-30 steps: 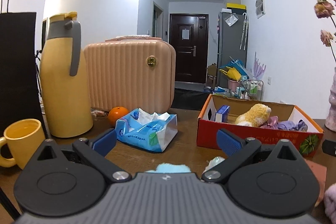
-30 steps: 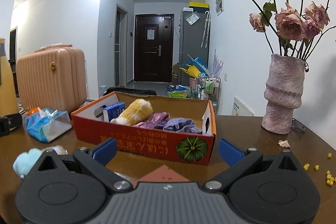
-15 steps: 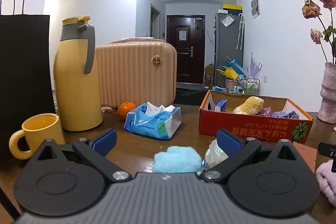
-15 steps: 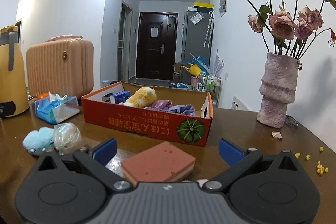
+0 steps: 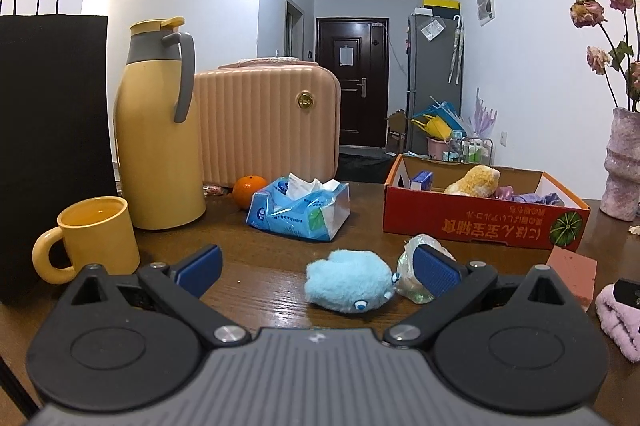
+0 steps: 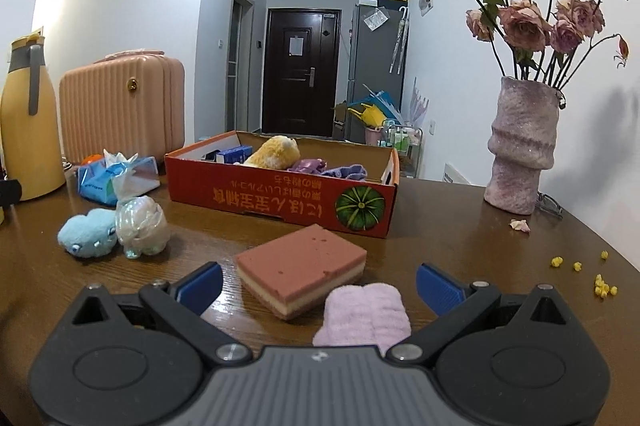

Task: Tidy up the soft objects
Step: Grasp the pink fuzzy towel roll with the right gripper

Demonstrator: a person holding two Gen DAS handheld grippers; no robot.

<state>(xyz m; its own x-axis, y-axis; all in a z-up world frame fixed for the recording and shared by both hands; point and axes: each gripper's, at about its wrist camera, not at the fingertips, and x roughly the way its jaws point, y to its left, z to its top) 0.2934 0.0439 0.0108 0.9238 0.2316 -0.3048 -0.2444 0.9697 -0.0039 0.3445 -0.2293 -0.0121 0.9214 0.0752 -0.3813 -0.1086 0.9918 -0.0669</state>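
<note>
Both grippers hover with fingers spread wide, gripping nothing. Between the left gripper (image 5: 316, 266) fingers lies a fuzzy blue plush (image 5: 348, 280) on the glossy wooden bench (image 5: 260, 258), touching a crinkly plastic-wrapped toy (image 5: 416, 266). Near the right gripper (image 6: 318, 282) sit a ribbed pink towel roll (image 6: 364, 318) and a layered sponge block (image 6: 300, 266) — the cardboard box (image 6: 280, 192) stands farther back.

1. Table (image 6: 460, 226): dark brown wood grain.
2. Box (image 6: 280, 200), centre: red-orange, yellow print, green striped pumpkin picture.
3. Plush (image 5: 348, 280): light blue; yellow plush (image 6: 276, 152) in box.
4. Sponge (image 6: 300, 270): dusty red top, cream and brown layers.
5. Rolled cloth (image 6: 366, 318): pale pink.
6. Tongs: black, blue pads (image 6: 200, 282).
7. Left of frame: jug (image 5: 158, 130) yellow, grey handle; mug (image 5: 96, 238) yellow; suitcase (image 5: 268, 130) ribbed peach; bag (image 5: 52, 130) black.
8. Vase (image 6: 522, 146): mottled pink.
</note>
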